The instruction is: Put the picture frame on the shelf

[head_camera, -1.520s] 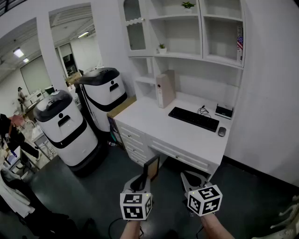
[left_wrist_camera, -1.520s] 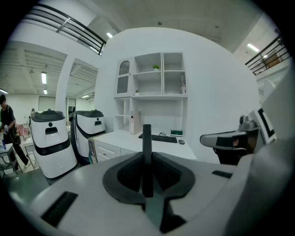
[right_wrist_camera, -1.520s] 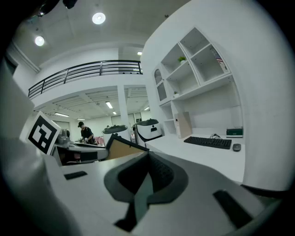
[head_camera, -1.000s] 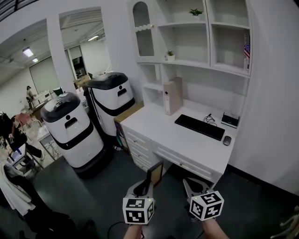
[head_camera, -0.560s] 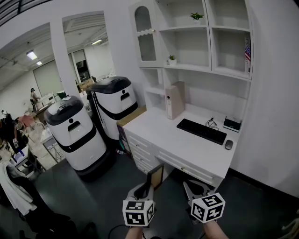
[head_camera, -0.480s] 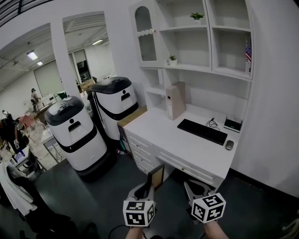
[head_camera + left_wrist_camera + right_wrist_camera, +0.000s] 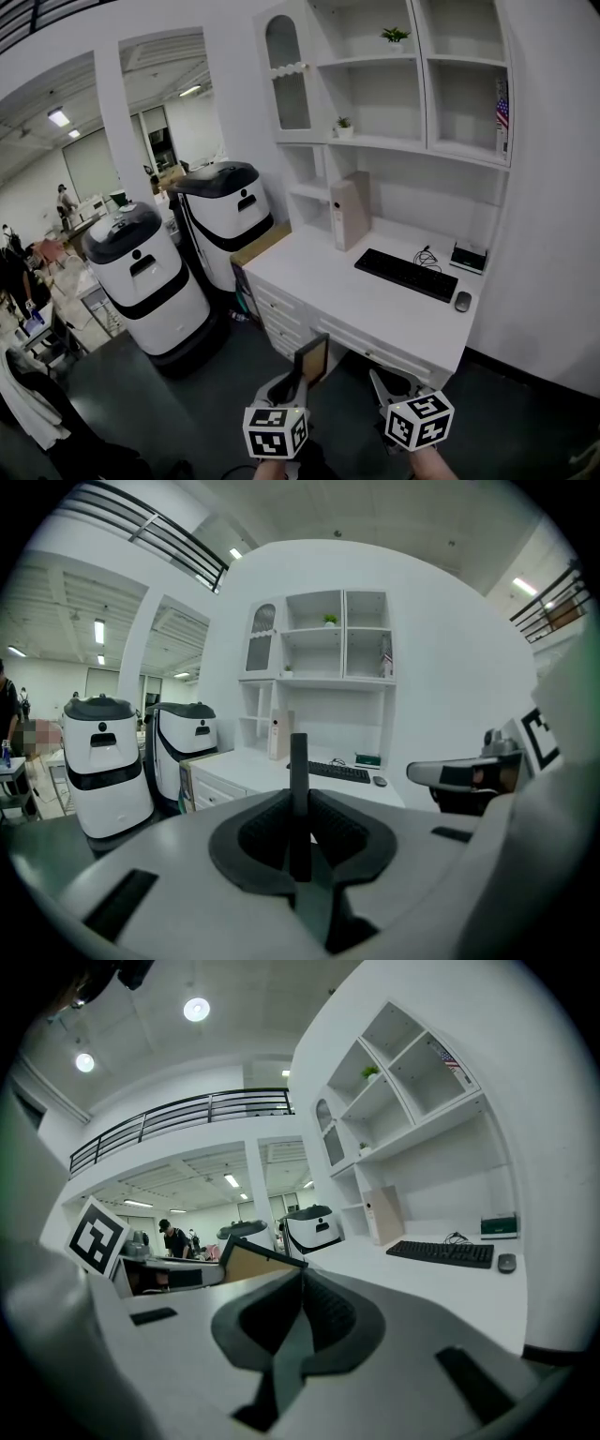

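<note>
Far left: two white mobile robots [image 7: 141, 272] on the floor, well clear of the task.

Left gripper [image 7: 298, 382]: low in the head view, jaws clamped on the picture frame [image 7: 312, 358]. The frame stands upright out of the jaws, dark border with a tan panel. The left gripper view shows it edge-on as a thin dark strip between the pads. It's held in the air in front of the white surface [image 7: 328, 272], well short of the shelf unit [image 7: 375, 141] above.

Handling, a judgement: thin, stiff and light. It's pinched at one edge only, so it could swing in the jaws. It may have a glass front, so set it down gently. Grip on the border, not the panel.

On the surface: upright file box [image 7: 349, 211], keyboard [image 7: 405, 274], mouse [image 7: 461, 301]. A small potted plant [image 7: 344, 125] sits on the middle shelf and another plant [image 7: 394, 36] on the upper one.

Right gripper [image 7: 386, 386]: just beside the left one, jaws together with nothing between them.

Hard to tell:
- I can't say which face of the frame is showing.
- No view shows a stand or glass.
- The frame's gripped edge is buried in the jaws.
- The top of the shelf unit is cut off.
- The person's forearms run out of view at the bottom.
</note>
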{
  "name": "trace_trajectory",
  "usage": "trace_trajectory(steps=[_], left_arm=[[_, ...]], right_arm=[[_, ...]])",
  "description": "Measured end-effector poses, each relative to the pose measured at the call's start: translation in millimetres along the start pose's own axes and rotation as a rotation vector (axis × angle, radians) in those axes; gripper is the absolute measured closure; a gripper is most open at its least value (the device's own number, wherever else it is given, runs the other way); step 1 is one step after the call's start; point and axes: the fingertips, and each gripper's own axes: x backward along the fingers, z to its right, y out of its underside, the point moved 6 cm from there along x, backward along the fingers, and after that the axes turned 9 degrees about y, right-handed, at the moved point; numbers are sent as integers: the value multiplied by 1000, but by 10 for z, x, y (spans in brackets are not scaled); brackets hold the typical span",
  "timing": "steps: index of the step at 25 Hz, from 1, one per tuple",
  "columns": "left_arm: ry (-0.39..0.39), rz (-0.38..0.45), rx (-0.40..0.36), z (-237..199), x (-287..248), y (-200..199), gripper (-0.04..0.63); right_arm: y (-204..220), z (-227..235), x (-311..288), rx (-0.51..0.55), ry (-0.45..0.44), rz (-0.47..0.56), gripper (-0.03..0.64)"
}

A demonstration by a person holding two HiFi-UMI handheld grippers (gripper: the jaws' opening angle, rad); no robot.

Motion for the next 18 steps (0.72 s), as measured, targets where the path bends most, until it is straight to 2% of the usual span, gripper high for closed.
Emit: trace_trajectory(steps=[8,18], left_arm=[[16,7,-8,-583,-557,-241,537],[84,21,-17,-1521,-1389,-752,537]], right_arm=[[-159,25,-793,-10,-7,-19,614],[-496,83,-1966,-35,58,-32,615]])
